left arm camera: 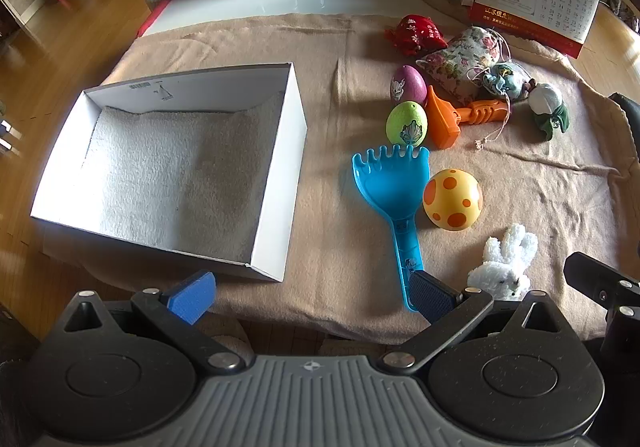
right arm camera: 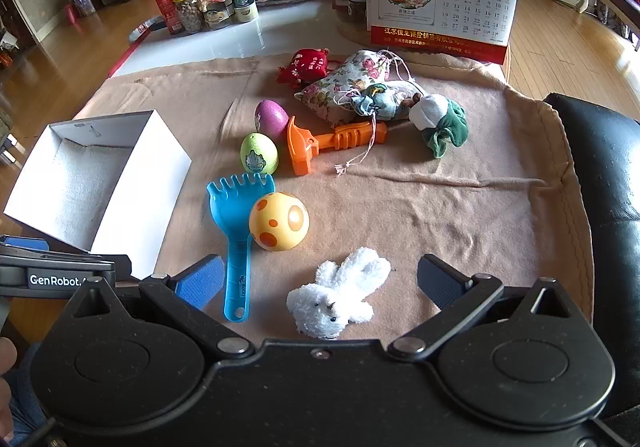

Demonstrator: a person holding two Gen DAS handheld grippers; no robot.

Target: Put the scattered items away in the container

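A white box lined with a white towel sits on the left of a tan cloth; it also shows in the right wrist view. Scattered to its right are a blue toy rake, a yellow spotted egg, a green egg, a purple egg, an orange toy hammer, a white plush rabbit, fabric pouches and a green-white plush. My left gripper is open and empty at the table's near edge. My right gripper is open around the rabbit.
A desk calendar stands at the back right. Jars and cans and snack packets crowd the glossy white tabletop behind the cloth. A black chair stands at the right edge.
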